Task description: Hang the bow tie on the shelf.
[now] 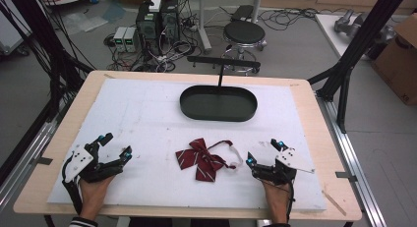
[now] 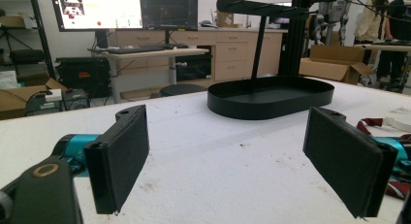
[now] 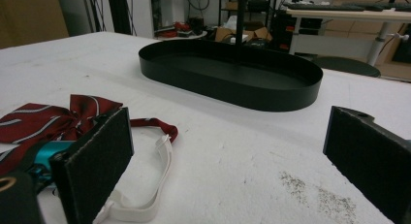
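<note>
A dark red striped bow tie (image 1: 200,158) with a red-and-white neck strap (image 1: 235,154) lies on the white mat near the front middle of the table. Behind it stands a black oval tray (image 1: 218,103) with an upright post and crossbar. My left gripper (image 1: 116,146) rests on the mat at the front left, jaws wide apart with nothing between them. My right gripper (image 1: 264,151) rests at the front right, just right of the strap, also open and empty. In the right gripper view the bow tie (image 3: 43,120) lies left of the jaws, with the strap (image 3: 154,178) beside the left pad (image 3: 97,163).
The white mat (image 1: 147,119) covers most of the wooden table (image 1: 83,97). A black stool (image 1: 244,33), computer boxes and cables stand on the floor beyond the far edge. Black frame struts (image 1: 354,45) rise at the right. A cardboard box (image 1: 401,55) sits far right.
</note>
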`<state>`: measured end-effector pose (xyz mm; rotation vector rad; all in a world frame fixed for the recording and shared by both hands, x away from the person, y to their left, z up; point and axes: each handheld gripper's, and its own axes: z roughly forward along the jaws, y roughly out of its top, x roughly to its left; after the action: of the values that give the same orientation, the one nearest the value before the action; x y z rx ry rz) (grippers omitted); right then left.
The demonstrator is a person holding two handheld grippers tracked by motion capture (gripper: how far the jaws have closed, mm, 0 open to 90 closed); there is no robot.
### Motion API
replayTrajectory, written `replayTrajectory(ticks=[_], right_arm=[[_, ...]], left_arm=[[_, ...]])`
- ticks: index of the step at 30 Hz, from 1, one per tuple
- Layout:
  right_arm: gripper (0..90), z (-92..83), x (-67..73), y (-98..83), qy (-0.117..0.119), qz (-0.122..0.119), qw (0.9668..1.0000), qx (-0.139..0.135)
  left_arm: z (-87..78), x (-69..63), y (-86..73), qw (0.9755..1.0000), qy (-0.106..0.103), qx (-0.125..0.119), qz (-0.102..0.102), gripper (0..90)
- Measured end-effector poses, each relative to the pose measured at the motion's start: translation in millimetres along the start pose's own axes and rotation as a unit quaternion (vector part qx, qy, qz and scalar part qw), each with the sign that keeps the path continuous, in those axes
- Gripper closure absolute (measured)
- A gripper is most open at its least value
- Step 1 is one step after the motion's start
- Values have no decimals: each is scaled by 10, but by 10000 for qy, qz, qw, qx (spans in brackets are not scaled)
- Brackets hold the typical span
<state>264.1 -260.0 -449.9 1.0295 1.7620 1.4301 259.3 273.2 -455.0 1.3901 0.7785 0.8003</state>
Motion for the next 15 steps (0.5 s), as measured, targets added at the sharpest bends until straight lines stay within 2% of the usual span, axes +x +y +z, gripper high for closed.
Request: replayTrajectory(ticks=[7,12,15], right_arm=[[27,-9,-3,-4,4,16,10000,-58],[28,-25,23,-11,-153,-59,9998,-148],[28,-8,19,-3,-161,-18,9999,-23]], left_arm=[[2,2,1,10000,-2,24,-11,170],[8,8,5,10000,-7,60,-29,171],[5,5,3,10000,1,39,-17,171]])
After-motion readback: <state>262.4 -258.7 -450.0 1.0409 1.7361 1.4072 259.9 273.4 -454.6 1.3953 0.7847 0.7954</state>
